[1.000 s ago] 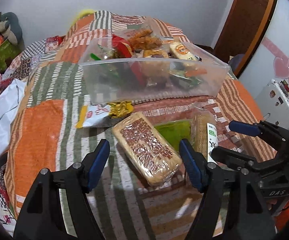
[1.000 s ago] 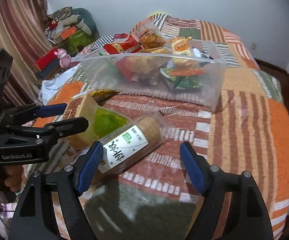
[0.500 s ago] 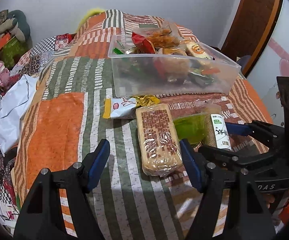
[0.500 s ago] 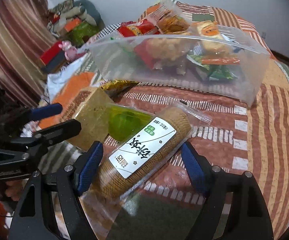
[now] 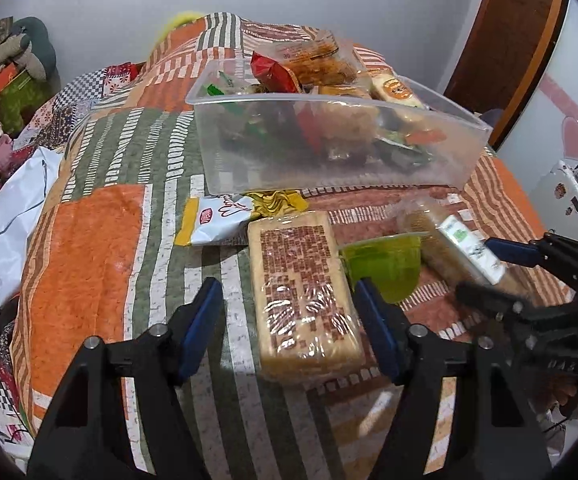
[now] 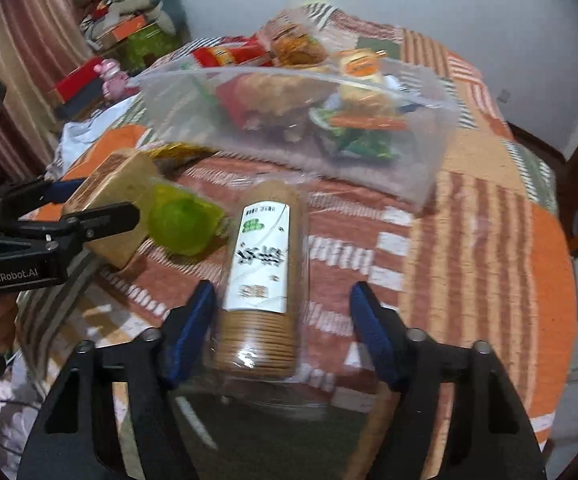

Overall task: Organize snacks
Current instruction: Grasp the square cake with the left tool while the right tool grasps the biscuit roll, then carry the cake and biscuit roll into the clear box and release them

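We found the left tool [image 5: 287, 324] straddling the flat wafer pack [image 5: 303, 294], its jaws apart though just closing in; the pads stood clear of the wrap. The right tool [image 6: 279, 322] likewise bracketed the round biscuit sleeve [image 6: 261, 280], closing but not yet pressing. Both packs lay on the bed quilt [image 5: 89, 256], lengthwise between the jaws, which we judged eased a side grip. The clear bin [image 5: 329, 156] waited at 12 o'clock, already holding snacks.

I was in a home bedroom: patchwork quilt [image 5: 101, 248] on the bed, wooden door [image 5: 505, 40] beyond it.
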### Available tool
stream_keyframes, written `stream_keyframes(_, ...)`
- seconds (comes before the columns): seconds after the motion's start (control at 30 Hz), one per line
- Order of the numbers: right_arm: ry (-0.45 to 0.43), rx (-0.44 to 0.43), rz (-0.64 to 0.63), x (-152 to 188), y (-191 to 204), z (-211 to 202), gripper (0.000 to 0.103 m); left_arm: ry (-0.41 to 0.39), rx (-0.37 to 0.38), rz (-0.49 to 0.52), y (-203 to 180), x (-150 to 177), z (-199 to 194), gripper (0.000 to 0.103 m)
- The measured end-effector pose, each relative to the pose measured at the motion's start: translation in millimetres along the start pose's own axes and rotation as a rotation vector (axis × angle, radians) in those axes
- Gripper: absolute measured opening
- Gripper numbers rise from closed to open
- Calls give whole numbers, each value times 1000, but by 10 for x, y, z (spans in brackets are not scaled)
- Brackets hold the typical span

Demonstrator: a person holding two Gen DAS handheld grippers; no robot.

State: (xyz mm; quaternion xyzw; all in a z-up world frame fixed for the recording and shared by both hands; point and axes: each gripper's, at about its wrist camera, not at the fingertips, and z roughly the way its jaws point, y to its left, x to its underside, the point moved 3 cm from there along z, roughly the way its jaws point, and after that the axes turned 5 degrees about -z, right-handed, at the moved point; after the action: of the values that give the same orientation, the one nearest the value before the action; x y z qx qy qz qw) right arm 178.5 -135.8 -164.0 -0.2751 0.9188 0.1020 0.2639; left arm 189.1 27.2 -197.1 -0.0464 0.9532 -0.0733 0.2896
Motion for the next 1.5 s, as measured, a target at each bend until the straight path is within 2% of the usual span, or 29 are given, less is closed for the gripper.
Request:
stream_keyframes(0.27,-2,-31,14,-122,50,178,53,42,32,-27,-27,-1,165,41)
stream_keyframes(0.3,-2,-30,18,-139,52,192,52,43,25,-24,-41,2,186,39)
stream_keyframes(0.33,-3,-32,26,-148,38,206,46,38,14,-19,-51,5,197,37)
stream_keyframes(0.37,-2,-36,28,-150,36,206,39,32,11,-13,-61,10,194,37)
stream_keyframes(0.47,-13,-56,39,-134,10,180,37,27,15,-8,-70,11,182,36)
stream_keyframes(0.63,-26,-66,39,-106,-8,111,37,16,24,-24,-40,-16,94,35)
stream_keyframes(0.93,-73,-69,38,-150,-34,-106,37,-58,27,8,-113,-182,-231,35)
stream_keyframes(1.13,-129,-65,47,-259,-82,-302,37,-89,46,12,-143,-310,-349,35)
stream_keyframes(1.5,-211,-46,52,-569,-183,-445,37,-140,38,8,-127,-554,-436,35)
